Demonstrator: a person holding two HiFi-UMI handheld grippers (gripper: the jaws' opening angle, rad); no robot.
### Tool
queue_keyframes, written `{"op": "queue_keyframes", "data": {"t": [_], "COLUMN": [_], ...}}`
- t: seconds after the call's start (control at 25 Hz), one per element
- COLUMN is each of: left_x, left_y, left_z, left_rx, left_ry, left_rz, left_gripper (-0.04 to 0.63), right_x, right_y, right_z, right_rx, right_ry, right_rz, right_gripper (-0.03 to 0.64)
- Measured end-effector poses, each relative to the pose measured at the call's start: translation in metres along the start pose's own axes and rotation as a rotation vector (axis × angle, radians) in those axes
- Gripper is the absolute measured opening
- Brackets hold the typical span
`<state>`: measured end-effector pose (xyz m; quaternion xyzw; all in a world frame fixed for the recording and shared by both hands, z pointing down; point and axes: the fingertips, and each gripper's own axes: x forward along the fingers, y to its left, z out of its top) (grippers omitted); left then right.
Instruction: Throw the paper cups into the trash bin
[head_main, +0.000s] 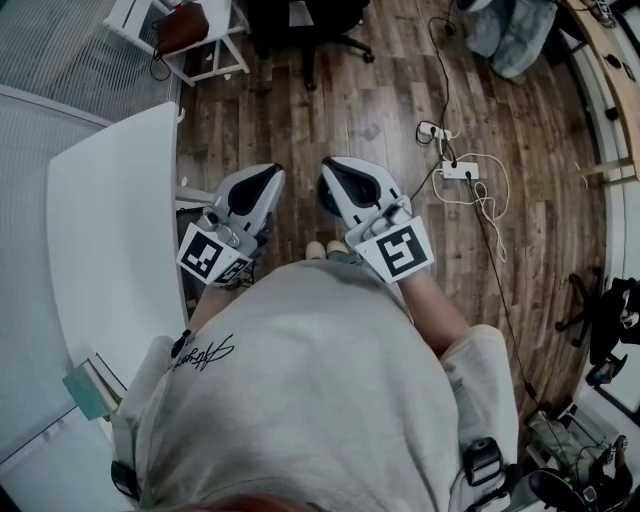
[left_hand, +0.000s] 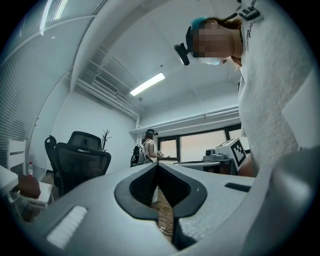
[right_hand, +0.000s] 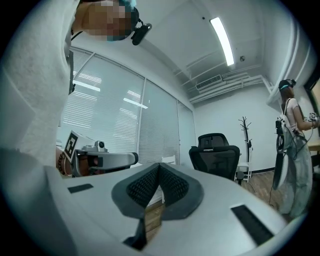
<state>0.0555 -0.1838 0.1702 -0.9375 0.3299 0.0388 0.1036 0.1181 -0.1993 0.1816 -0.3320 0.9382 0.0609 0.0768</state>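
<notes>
Floor (head_main: 300, 130): dark wood planks, filling most of the head view.
Table (head_main: 110, 250): white, curved edge, standing on the planks at the left.
Power strip (head_main: 460, 170): white, lying right of centre, with a smaller white plug block (head_main: 432, 130) near it.
Cables: white cord (head_main: 487, 200) looped just beside the power strip; thin black cable (head_main: 440, 60) trailing across the planks.
Chair base (head_main: 315, 45): black, star-shaped, at top centre.
Small stand (head_main: 205, 55): white, top left, carrying a brown bag (head_main: 180, 25).
Shoes (head_main: 325, 250): pale toe tips planted at centre.
</notes>
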Motion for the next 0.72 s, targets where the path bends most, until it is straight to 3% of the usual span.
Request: {"op": "queue_keyframes", "data": {"t": [0.72], "left_x": [0.0027], "left_y": [0.0002], "left_z": [-0.0035], "left_rx": [-0.003], "left_ry": [0.009], "left_rz": [0.001], "left_gripper": [-0.006], "right_x": [0.0016], "right_y": [-0.0039], "right_z": [-0.0043], "right_rx": [0.0], "right_ry": [0.011], "right_rz": [0.008], "right_gripper": [0.009]}}
